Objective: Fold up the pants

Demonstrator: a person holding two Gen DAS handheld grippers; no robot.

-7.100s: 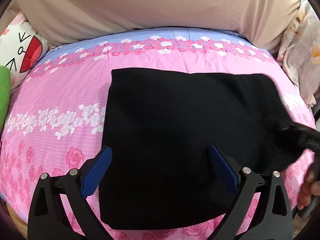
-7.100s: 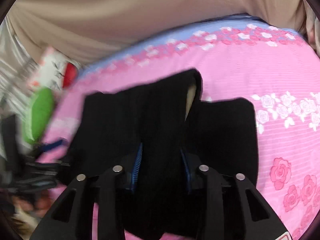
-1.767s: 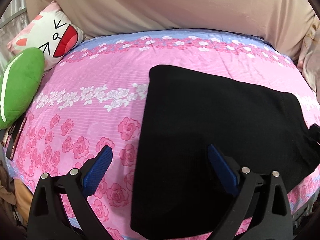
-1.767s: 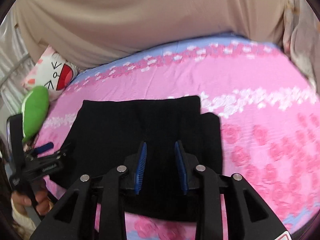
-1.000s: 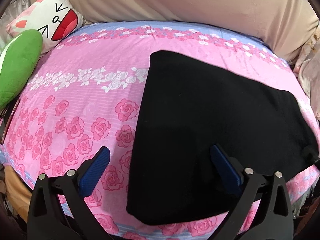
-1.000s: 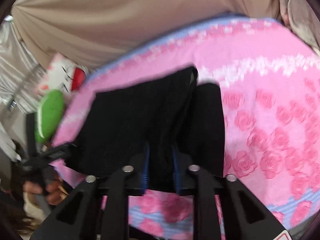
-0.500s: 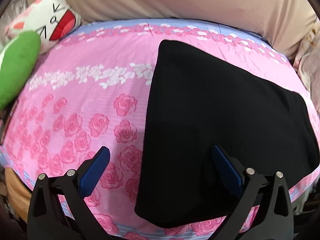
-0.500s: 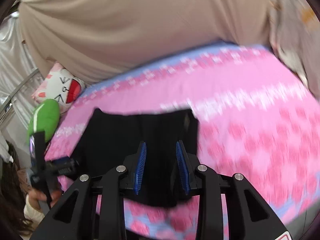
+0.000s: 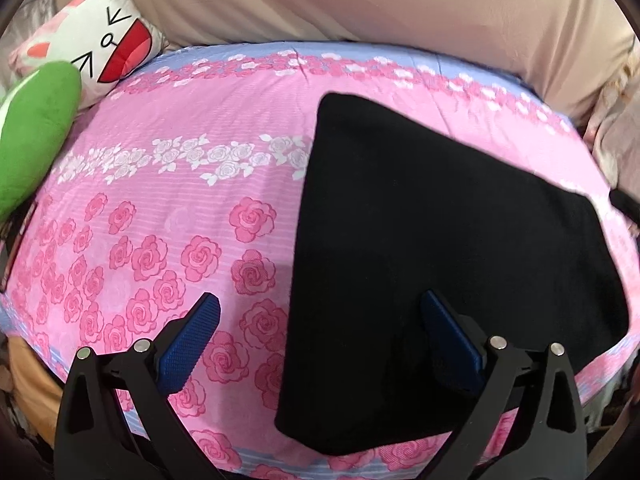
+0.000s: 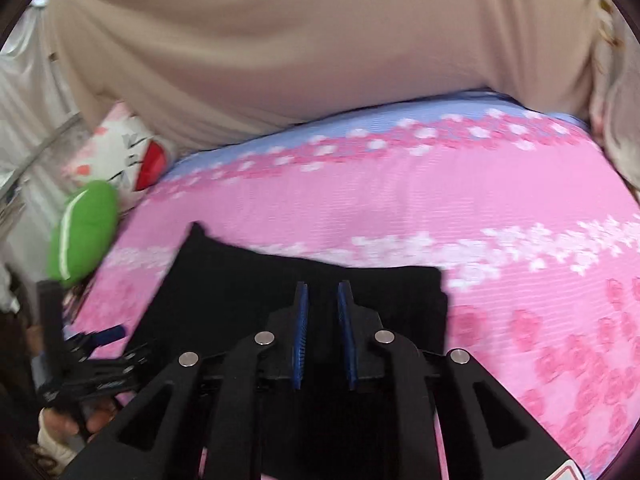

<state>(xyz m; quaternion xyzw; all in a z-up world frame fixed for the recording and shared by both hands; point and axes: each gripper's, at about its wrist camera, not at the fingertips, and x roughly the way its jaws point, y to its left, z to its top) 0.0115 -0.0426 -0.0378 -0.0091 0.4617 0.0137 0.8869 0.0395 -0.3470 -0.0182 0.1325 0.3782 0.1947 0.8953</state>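
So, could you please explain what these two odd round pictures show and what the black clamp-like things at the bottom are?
No robot here: a person holds a hand-held gripper in each hand, each carrying a fisheye camera looking along its two blue-padded fingers. The view from the left hand-held gripper shows its jaws wide open and empty above black pants lying flat on a pink rose-print bedsheet. The view from the right hand-held gripper sees the same pants from another angle; its jaws have just been closing to a narrow gap, and I cannot tell whether cloth is pinched.
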